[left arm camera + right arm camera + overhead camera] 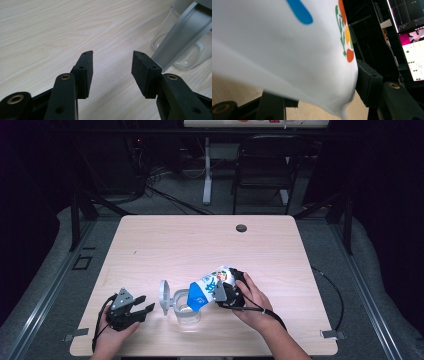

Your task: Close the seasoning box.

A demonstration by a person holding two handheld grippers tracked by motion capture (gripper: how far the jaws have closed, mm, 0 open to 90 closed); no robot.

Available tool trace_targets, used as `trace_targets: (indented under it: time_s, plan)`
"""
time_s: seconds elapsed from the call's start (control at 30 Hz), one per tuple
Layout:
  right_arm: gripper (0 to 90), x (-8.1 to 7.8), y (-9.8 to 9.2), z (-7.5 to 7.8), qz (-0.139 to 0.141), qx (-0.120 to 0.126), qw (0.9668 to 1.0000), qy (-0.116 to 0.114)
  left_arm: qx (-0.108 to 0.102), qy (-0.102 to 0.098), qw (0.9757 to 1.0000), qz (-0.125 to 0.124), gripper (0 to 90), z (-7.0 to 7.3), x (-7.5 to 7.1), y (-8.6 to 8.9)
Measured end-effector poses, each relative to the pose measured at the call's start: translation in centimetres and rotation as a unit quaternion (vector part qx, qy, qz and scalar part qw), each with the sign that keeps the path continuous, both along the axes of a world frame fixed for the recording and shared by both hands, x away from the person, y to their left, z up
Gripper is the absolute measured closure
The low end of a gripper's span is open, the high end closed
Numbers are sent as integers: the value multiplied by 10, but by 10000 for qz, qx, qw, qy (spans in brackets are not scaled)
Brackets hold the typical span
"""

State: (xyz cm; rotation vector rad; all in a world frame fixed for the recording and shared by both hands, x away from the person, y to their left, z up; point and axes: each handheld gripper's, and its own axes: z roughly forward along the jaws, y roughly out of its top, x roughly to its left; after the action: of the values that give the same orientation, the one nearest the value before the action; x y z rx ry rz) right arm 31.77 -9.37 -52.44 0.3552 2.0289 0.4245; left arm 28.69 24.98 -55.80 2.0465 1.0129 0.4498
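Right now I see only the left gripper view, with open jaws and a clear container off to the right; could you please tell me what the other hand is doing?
Observer: The right gripper is clamped on a white and blue carton, tipped with its blue top over the clear container.
Operator: Is the container's lid off?
Observer: Its lid stands flipped up on the side toward the left gripper.
Operator: Is anything else on the table?
Observer: A small dark round hole sits near the table's far edge.

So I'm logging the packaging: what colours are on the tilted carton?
The carton is white with blue, plus small orange and green print; clearest in the high view.
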Motion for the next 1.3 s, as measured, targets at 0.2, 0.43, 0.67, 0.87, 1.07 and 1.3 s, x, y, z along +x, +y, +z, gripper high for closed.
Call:
trace_targets:
  time_s: [0.2, 0.43, 0.67, 0.87, 1.07, 1.3]
  plan:
    - [448, 2, 0, 3, -2, -168, 9998, -42, -6, -3, 10000, -1, 526, 0, 0, 0]
    - [449, 4, 1, 4, 29, -236, 9996, -136, 13, -11, 10000, -10, 525, 0, 0, 1]
    - [451, 5, 2, 4, 23, -286, 9993, -227, 6, -11, 10000, -12, 526, 0, 0, 0]
    - [452, 4, 4, 4, 44, -378, 9988, -297, 7, -11, 10000, -15, 525, 0, 0, 0]
    - [453, 3, 6, 5, 105, -464, 9981, -400, 11, -15, 10000, -23, 525, 0, 0, 0]
    - [454, 0, 8, 4, 179, -496, 9974, -501, 19, -21, 10000, -34, 526, 0, 0, 0]
